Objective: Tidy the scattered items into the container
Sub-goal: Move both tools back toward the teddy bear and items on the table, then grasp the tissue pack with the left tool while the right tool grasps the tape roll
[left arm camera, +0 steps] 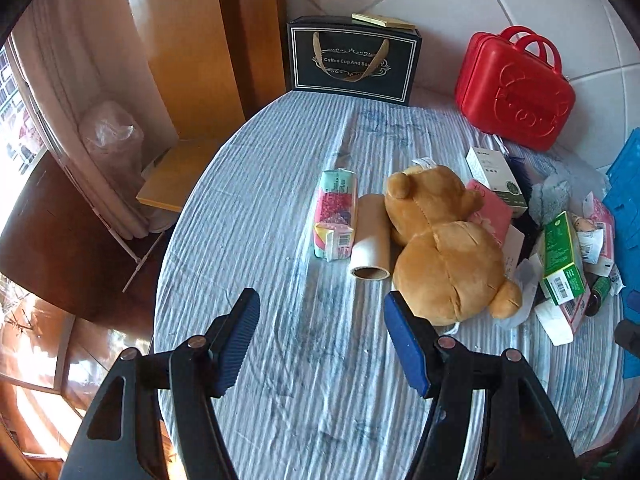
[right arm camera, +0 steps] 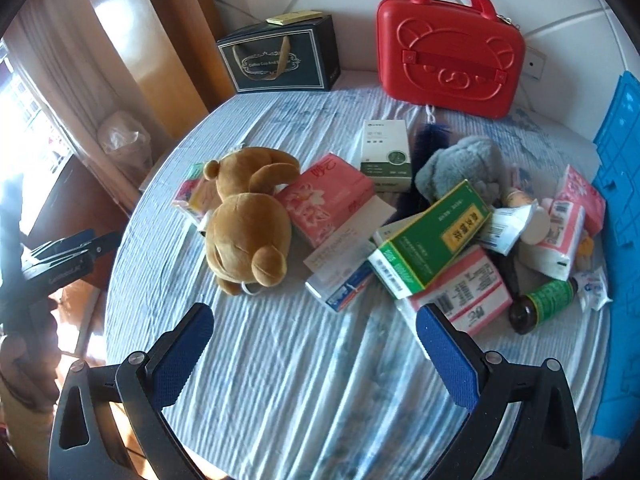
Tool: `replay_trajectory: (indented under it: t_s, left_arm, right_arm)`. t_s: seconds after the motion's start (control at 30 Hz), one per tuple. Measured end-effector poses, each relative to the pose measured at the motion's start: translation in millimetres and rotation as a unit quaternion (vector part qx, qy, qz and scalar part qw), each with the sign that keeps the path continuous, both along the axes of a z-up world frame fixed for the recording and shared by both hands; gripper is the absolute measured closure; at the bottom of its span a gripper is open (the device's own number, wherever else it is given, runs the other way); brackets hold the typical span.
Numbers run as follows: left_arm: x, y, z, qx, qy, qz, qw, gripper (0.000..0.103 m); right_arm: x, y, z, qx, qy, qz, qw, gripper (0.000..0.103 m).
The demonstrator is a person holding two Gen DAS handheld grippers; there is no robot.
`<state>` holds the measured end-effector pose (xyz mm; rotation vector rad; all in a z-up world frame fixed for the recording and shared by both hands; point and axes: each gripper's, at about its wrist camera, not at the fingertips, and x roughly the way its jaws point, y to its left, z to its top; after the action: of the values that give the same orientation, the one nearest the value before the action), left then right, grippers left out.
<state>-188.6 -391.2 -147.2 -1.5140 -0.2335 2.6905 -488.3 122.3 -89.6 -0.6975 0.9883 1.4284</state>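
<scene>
Legibly, "Coffee Cup And" on black gift box (left arm camera: 352, 62)

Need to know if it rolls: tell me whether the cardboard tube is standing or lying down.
Lying down. The cardboard tube rests on its side on the bedsheet, open end facing the camera, between the tissue pack and teddy bear.

Both wrist cameras look steeply down and forward over the bench (left arm camera: 280, 200), fairly near. The left view sits further left, by the teddy bear (left arm camera: 444, 240); the right faces the box pile. Both share bear and red case (right arm camera: 448, 44).
</scene>
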Motion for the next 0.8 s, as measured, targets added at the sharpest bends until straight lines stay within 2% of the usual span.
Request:
replay_trajectory:
  t_s: [0.1,0.2,0.27,0.3,0.37,0.4,0.43,0.5,0.67,0.8]
  left_arm:
    - [-29.4,1.1,-16.6,0.01,0.004,-0.019,0.9998,0.039]
    - [-60.9,8.5,-34.8,0.002,0.005,-0.037,0.9993,0.039]
    - [-81.7,13.2,-47.8,-0.01,0.006,-0.042,0.9991,0.039]
    - [-91.5,14.1,-55.2,-0.011,0.004,-0.042,0.9991,0.039]
    - [-108.8,13.6,-72.3,0.008,-0.01,-0.05,0.9987,0.04]
    - [-114.8,13.3,-81.4,0.021,-0.02,-0.057,0.998,0.056]
    - [-117.8,12.5,-88.8,0.034,-0.029,-0.063,0.997,0.066]
    - [-111.8,6.5,-90.9,0.044,-0.018,-0.063,0.9969,0.067]
    - [-74.2,-33.4,-93.4,0.025,-0.015,-0.032,0.9991,0.068]
    - [-50.0,-60.9,-101.2,0.013,-0.021,-0.012,0.9996,0.068]
  right_arm:
    - [-25.2,17.5,3.3,0.018,0.003,0.012,1.0,0.002]
    - [-45.4,37.8,6.4,0.031,-0.016,0.012,0.999,0.018]
    - [-54.0,52.0,3.5,0.029,-0.015,0.012,0.999,0.021]
    - [-58.7,59.1,1.3,0.026,-0.014,0.014,0.999,0.025]
    - [-68.2,71.5,-3.8,0.022,-0.013,0.016,1.0,0.032]
    - [-73.0,77.4,-6.7,0.02,-0.011,0.017,1.0,0.033]
    - [-78.5,83.1,-9.8,0.017,-0.007,0.019,1.0,0.035]
    - [-90.8,92.7,-16.0,0.012,0.002,0.027,1.0,0.042]
    - [-128.8,116.8,-40.7,-0.01,0.018,0.05,0.999,0.051]
    - [-162.5,138.2,-73.3,-0.035,0.036,0.067,0.996,0.057]
